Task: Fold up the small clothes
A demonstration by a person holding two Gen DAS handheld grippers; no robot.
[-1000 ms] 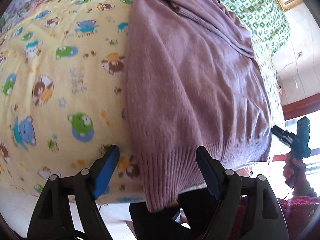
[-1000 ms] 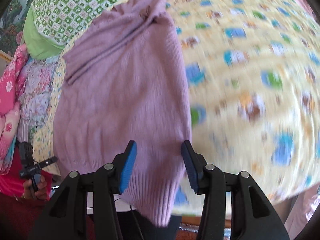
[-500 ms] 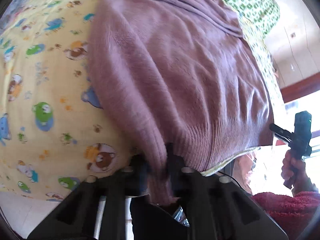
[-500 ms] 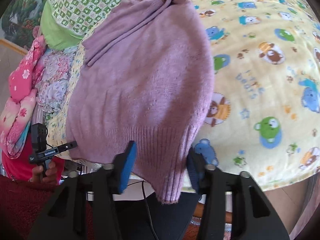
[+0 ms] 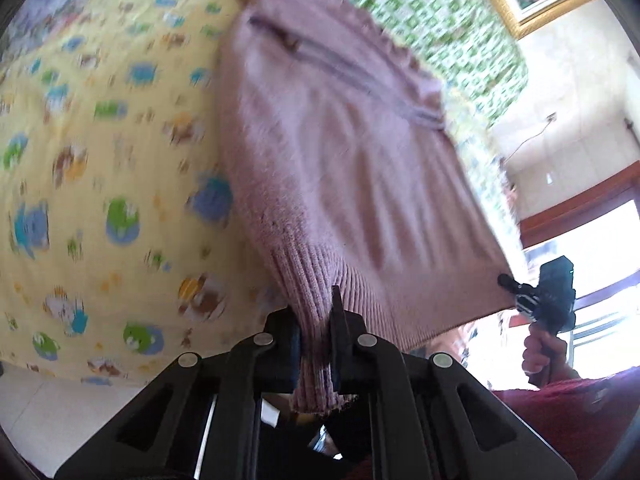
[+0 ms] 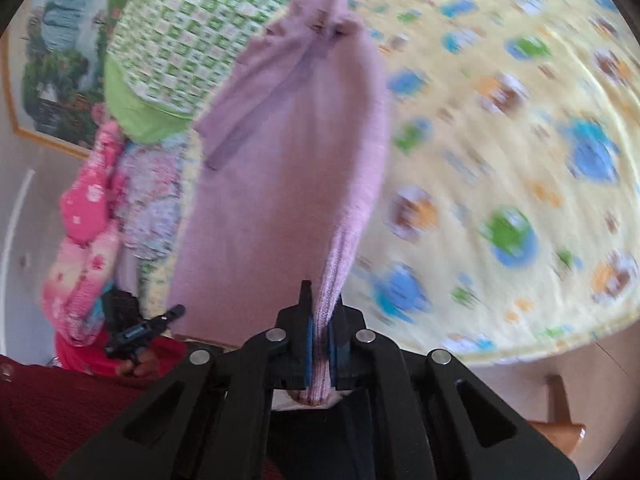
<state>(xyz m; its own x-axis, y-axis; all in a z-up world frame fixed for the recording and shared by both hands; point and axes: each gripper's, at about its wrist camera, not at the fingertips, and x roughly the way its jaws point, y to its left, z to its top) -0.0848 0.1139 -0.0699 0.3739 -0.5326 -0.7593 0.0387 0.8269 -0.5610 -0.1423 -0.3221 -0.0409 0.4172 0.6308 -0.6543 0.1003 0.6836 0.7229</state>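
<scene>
Left gripper [image 5: 316, 344] clamps the ribbed hem of the mauve knitted sweater [image 5: 340, 152]. Right gripper [image 6: 322, 344] pinches the hem's other corner. Yellow bear-print blanket [image 5: 100, 160] lies at 9 o'clock.

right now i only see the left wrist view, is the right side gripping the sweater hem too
observer: yes, the right gripper has its jaws shut on the sweater hem, with the ribbing pinched between them.
operator: anything next to the sweater over there
observer: a pink floral bundle lies past the sweater's far edge, at the side of the bed.
operator: how deep is the bite
observer: deep enough that a short end of the ribbing pokes out behind the jaws.
</scene>
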